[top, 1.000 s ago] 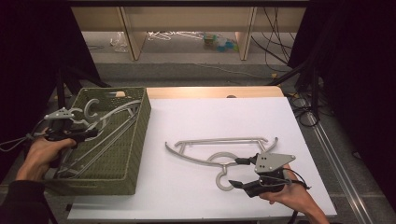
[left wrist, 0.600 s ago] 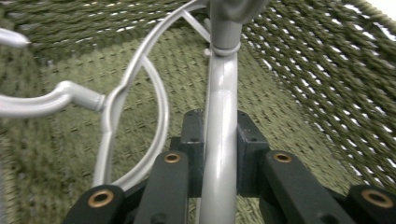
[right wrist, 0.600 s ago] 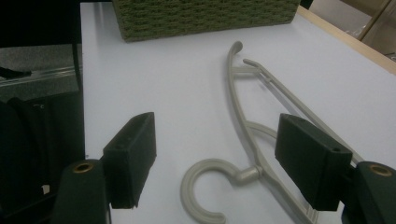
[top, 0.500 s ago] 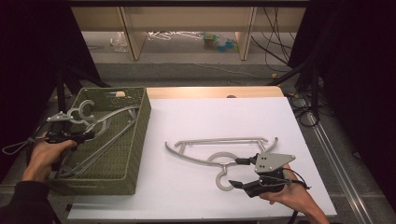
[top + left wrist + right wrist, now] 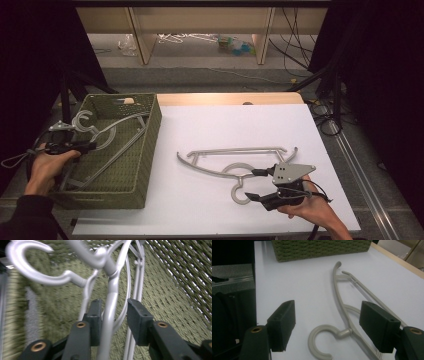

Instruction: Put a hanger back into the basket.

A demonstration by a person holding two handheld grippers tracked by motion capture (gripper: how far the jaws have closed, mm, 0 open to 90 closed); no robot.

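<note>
the right gripper [image 5: 255, 186], jaws spread wide, faces the curved hook of the pale grey plastic hanger [image 5: 235, 167] lying flat on the white table [image 5: 210, 130], its long bar crosswise just beyond, while the left gripper [image 5: 112, 315] loosely straddles a silver hanger [image 5: 110, 295] in the green woven basket [image 5: 145, 150].

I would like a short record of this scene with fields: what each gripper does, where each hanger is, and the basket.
left gripper: jaws apart, astride the neck of the hanger in the basket; contact unclear
right gripper: jaws wide open, on either side of the hook of the hanger on the table, not touching it
hanger in the basket: grey, hook raised above the basket's left rim
hanger on the table: grey, lying flat, hook toward the person
basket: green woven, at the table's left side
table: white top
</note>
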